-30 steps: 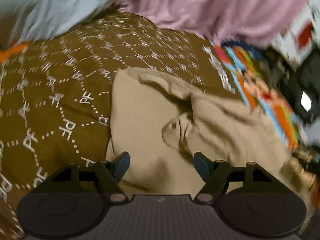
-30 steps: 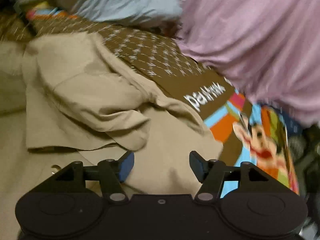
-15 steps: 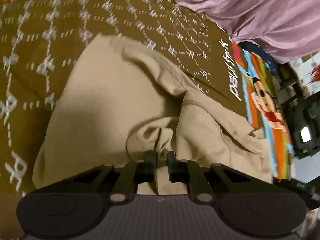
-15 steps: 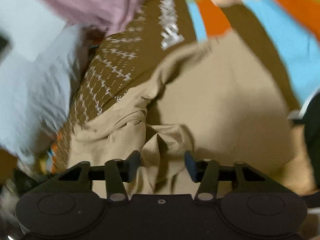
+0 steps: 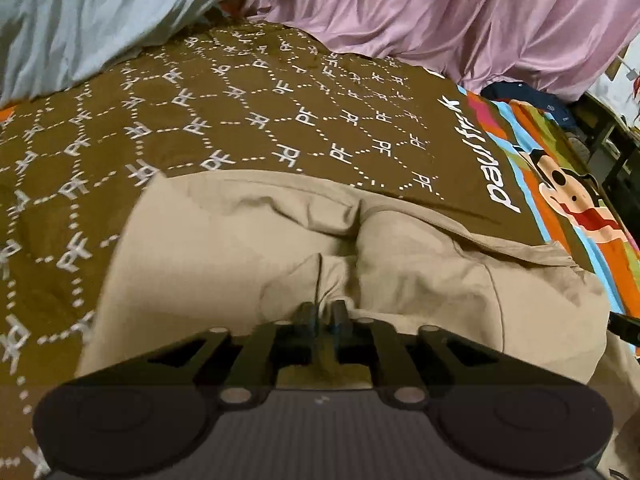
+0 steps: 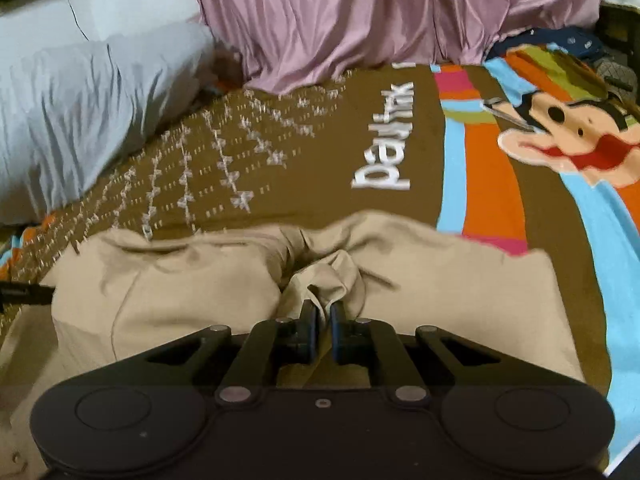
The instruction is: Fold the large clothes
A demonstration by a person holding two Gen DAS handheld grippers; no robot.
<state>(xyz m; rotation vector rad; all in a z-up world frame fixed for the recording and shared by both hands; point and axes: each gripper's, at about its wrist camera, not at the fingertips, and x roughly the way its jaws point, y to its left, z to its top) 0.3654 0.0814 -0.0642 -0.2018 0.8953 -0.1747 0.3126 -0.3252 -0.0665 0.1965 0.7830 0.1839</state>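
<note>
A large tan garment (image 5: 224, 248) lies bunched on a brown patterned bedspread (image 5: 248, 120). My left gripper (image 5: 323, 312) is shut on a pinched fold of the tan cloth near the middle of the garment. In the right wrist view the same tan garment (image 6: 160, 292) lies across the near part of the bed, and my right gripper (image 6: 324, 312) is shut on another raised fold of it. The cloth puckers up into both sets of fingers. The garment's near part is hidden under the grippers.
A pink satin curtain (image 5: 440, 12) hangs along the far side of the bed. A pale blue pillow (image 5: 92, 20) lies at the far left. The bedspread has a striped cartoon-monkey panel (image 6: 560, 136) at the right. Dark furniture (image 5: 608, 136) stands beyond the right edge.
Both grippers were open above the garment a second ago; the left shut on a fold first, then the right closed on its fold. Both views have swung and steadied.
</note>
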